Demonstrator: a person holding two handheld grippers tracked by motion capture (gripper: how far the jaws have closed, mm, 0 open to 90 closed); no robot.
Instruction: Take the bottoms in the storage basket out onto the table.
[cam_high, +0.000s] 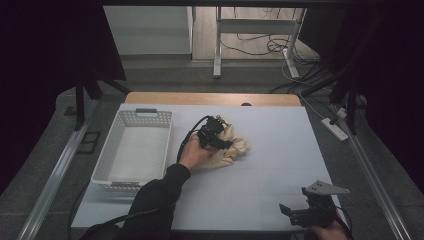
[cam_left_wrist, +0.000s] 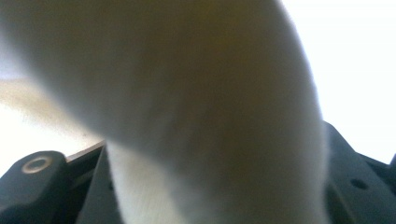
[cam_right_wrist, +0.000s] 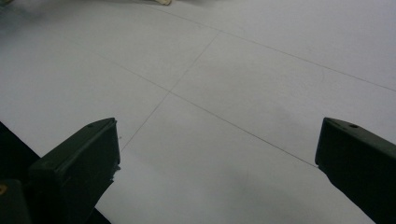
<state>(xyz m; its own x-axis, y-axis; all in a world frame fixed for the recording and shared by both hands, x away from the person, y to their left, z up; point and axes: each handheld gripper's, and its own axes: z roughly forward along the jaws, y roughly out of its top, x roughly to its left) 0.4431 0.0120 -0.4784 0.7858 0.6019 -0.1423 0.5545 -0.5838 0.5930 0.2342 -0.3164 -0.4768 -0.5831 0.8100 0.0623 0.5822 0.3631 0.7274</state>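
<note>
- My left gripper (cam_high: 220, 138) was squeezing the cream cloth (cam_high: 231, 147) in the middle of the white table (cam_high: 280, 150).
- My right gripper (cam_high: 300, 212) sat wide open, holding nothing.
- The white basket (cam_high: 134, 150) sat nearby.

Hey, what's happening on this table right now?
A person is working a crumpled cream cloth at the middle of the table with the left gripper, whose fingers are closed on a fold of it. A white basket sits to the left. The right gripper rests open near the front edge, holding nothing.

Overhead view; two close gripper-mounted views.
</note>
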